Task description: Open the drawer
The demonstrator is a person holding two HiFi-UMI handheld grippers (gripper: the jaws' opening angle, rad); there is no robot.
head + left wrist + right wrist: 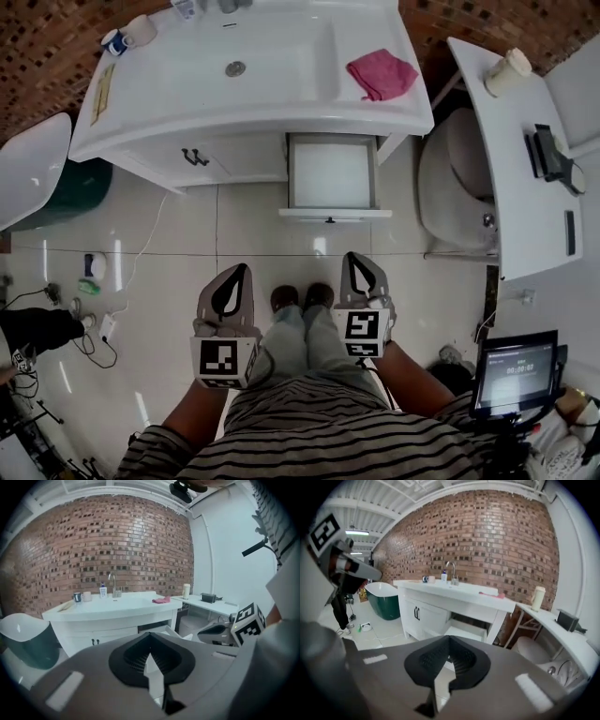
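Note:
The drawer [330, 176] of the white vanity [141, 131] stands pulled out, its white inside bare and a small dark handle on its front. It also shows in the right gripper view as the open drawer [464, 629]. Both grippers hang over the tiled floor, well short of the drawer and above the person's shoes. My left gripper [232, 292] is shut with nothing in it, its tips meeting [150, 639]. My right gripper [359, 278] is shut and holds nothing too [449, 641].
A pink cloth [382, 73] lies on the vanity top beside the sink. Two dark door handles [194, 157] sit left of the drawer. A toilet [455, 178] and a white side counter [516, 159] stand to the right, a green tub [75, 183] to the left. Cables [94, 333] lie on the floor.

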